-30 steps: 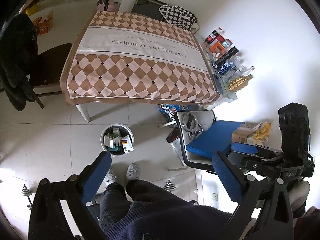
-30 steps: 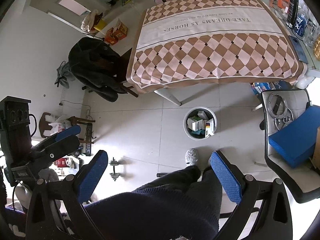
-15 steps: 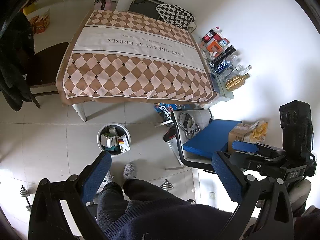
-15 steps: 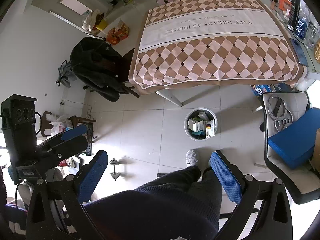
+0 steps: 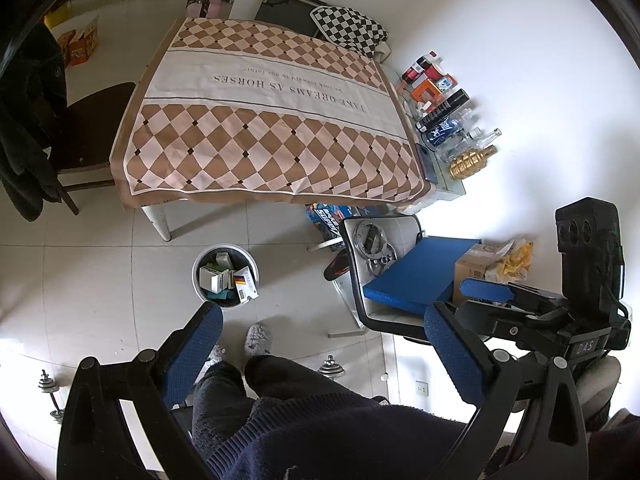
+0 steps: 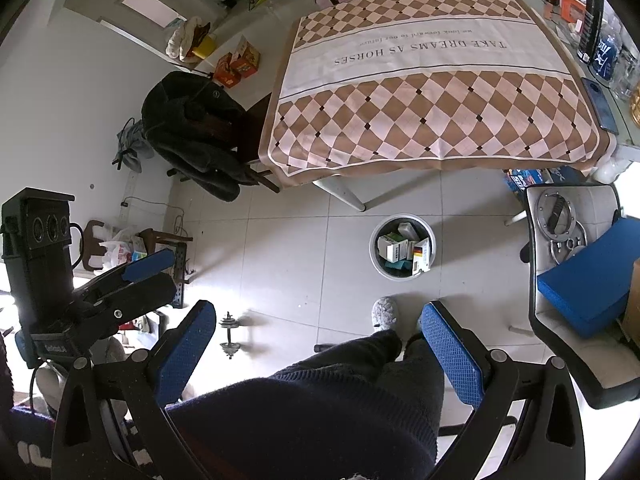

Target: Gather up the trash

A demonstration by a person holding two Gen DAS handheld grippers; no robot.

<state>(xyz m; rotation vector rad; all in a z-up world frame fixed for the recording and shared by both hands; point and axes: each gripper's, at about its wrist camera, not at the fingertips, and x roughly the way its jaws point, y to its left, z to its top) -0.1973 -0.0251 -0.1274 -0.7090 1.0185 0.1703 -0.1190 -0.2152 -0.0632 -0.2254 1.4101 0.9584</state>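
A tiled room seen from above, with a cloth-covered table as its centre.

The table (image 5: 276, 132) is covered by a brown and cream diamond-patterned cloth printed with the words "TAKE DREAMS AS HORSES". A pale tiled floor (image 6: 280, 256) is spread beneath and in front of it, brightly lit in a patch to the table's near left. A dark wooden chair (image 5: 86, 128) draped with a black coat (image 6: 192, 136) is pushed against the table's left side. White walls (image 5: 520, 60) are seen to the table's right, where bottles and boxes (image 5: 444, 112) are lined along a narrow shelf. A white chair with a blue cushion (image 5: 416, 276) is placed near the table's right front corner. Small dumbbells (image 6: 230, 332) are left on the floor.
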